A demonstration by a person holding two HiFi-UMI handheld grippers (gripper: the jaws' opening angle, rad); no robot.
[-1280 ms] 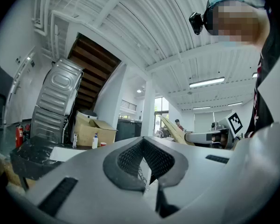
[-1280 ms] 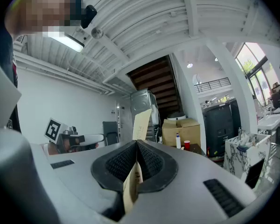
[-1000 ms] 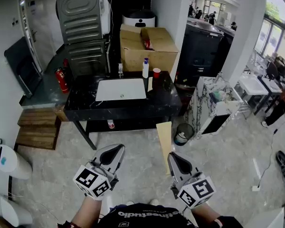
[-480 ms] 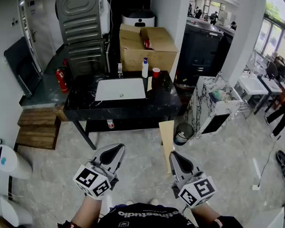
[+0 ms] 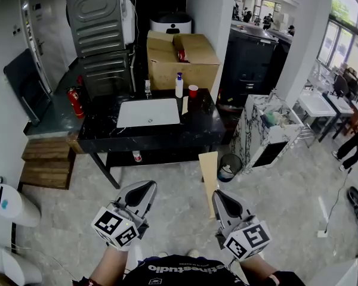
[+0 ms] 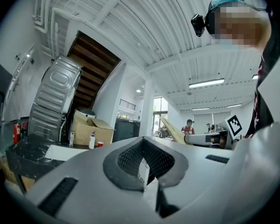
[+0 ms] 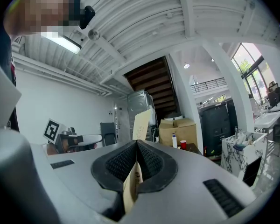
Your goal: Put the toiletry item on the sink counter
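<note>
The toiletry item (image 5: 208, 171), a flat tan carton, is being clamped edge-on by the right gripper (image 5: 218, 196), with its long end sticking out ahead of the jaws. The left gripper (image 5: 148, 186) is being held closed, with nothing clearly carried. The sink counter (image 5: 107, 139) is lying well ahead of both grippers. With so thin a bite, the carton is probably being left free to pivot or slip. Being counted: two grippers, one carton, one counter, one bottle (image 5: 178, 86), one red cup (image 5: 193, 91).
</note>
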